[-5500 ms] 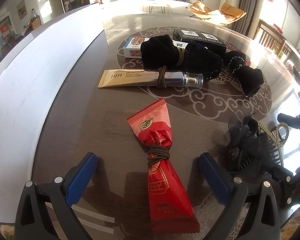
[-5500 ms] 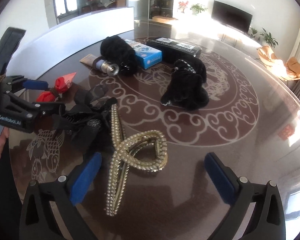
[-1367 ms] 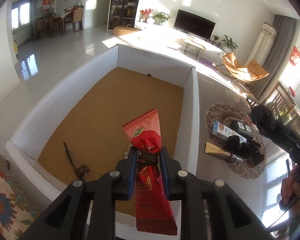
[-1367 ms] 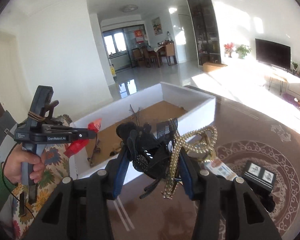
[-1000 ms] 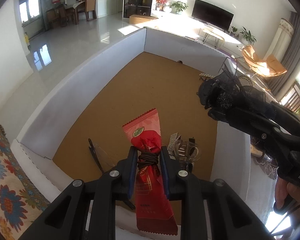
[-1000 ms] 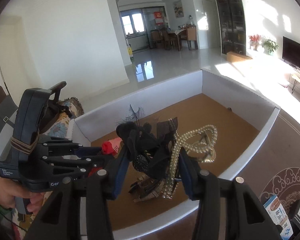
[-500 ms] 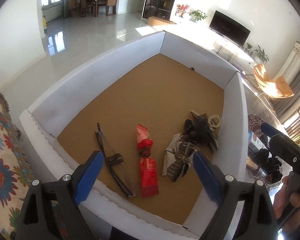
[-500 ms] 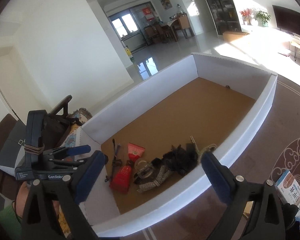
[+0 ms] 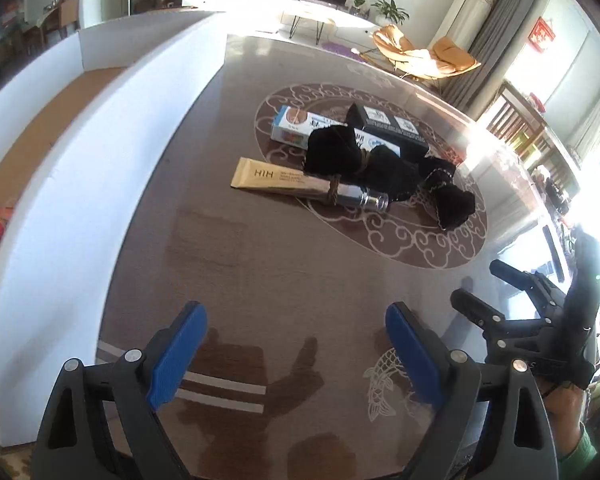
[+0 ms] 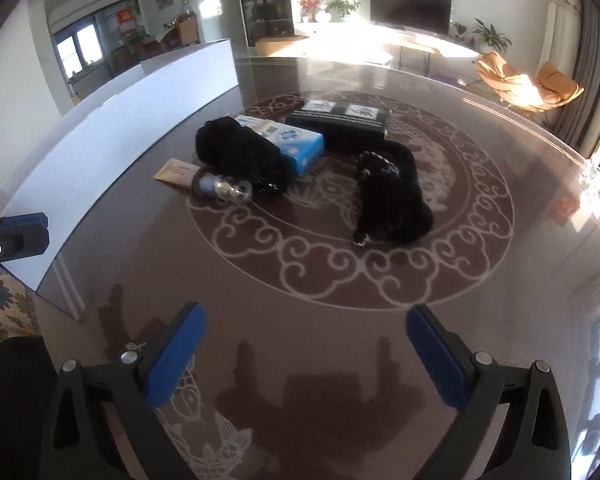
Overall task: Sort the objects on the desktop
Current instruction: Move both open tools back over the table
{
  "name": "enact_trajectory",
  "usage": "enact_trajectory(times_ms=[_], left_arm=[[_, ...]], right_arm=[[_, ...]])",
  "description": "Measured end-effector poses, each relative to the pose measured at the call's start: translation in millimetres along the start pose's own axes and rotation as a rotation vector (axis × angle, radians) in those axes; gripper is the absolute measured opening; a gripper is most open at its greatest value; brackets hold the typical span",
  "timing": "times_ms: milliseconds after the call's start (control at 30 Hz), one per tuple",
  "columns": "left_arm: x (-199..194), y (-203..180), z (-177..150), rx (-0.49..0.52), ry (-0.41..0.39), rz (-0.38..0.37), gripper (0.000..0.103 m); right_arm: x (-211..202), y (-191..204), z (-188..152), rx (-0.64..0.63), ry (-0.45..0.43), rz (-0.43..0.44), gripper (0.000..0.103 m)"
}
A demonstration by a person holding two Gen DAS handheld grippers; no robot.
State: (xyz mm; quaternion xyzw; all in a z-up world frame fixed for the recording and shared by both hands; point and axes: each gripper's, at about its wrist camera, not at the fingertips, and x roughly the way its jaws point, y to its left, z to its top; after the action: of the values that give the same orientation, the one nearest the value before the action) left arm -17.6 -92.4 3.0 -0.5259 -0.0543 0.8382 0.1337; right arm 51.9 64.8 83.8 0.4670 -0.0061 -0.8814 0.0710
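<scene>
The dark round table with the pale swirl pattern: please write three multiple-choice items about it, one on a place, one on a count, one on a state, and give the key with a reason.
1. Where does the beige tube with the silver cap lie?
A. inside the white box
B. on the table, in front of the blue-and-white carton
C. on the black box

2. How many black fabric bundles lie on the table?
A. two
B. four
C. none

3. What is between the left gripper's blue pads?
A. a red packet
B. the tube
C. nothing

Key: 1 B, it lies on the table before the carton. 2 A, one against the carton, one apart. 3 C, only bare table shows.
</scene>
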Motion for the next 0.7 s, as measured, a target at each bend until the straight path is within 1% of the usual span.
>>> enact_trajectory(times_ms=[67,100,133,200,267,300,333,433,533,700], left_arm=[[27.6,-4.1,-0.4,-0.014,0.032,0.017,0.091],[34.2,-6.2,1.8,-0.005,0.017,0.039,0.091],[35.0,-11.1,4.7,0.026,-0.02,0.075,0.091],[46.4,-14.7,13.0,0.059,-0.001,0.129,0.091],[54.4,-16.2,20.6,0.1,-0.01,0.182,0.095],[59.5,-16.7,24.1,0.121,-0.01,0.214,0.099],[63.7,-13.9,27.6,0.118,-0.01,0.204,0.103],[67.3,-3.7,35.9,0.089,-0.065,0.218,0.103],[70.1,1.0,37.7,0.075,-0.124,0.227,0.103],[73.8,3.1,37.8,0.077,-0.13,0.226,0.103]], right_arm=[[11.1,-7.0,2.4,-0.003,0.018,-0.037,0.1],[16.2,-7.7,4.0,-0.015,0.023,-0.044,0.1],[21.5,-7.0,5.4,-0.024,0.015,-0.05,0.101],[29.4,-3.6,10.9,-0.041,-0.005,-0.078,0.103],[34.9,-2.7,20.0,-0.041,-0.018,-0.077,0.103],[37.9,-2.2,25.8,-0.039,-0.019,-0.079,0.103],[41.9,-1.6,30.2,-0.036,-0.019,-0.081,0.103],[49.8,-1.7,41.5,-0.029,-0.019,-0.086,0.103],[51.5,-1.6,43.9,-0.029,-0.019,-0.086,0.103],[51.6,-1.5,43.8,-0.029,-0.019,-0.087,0.103]])
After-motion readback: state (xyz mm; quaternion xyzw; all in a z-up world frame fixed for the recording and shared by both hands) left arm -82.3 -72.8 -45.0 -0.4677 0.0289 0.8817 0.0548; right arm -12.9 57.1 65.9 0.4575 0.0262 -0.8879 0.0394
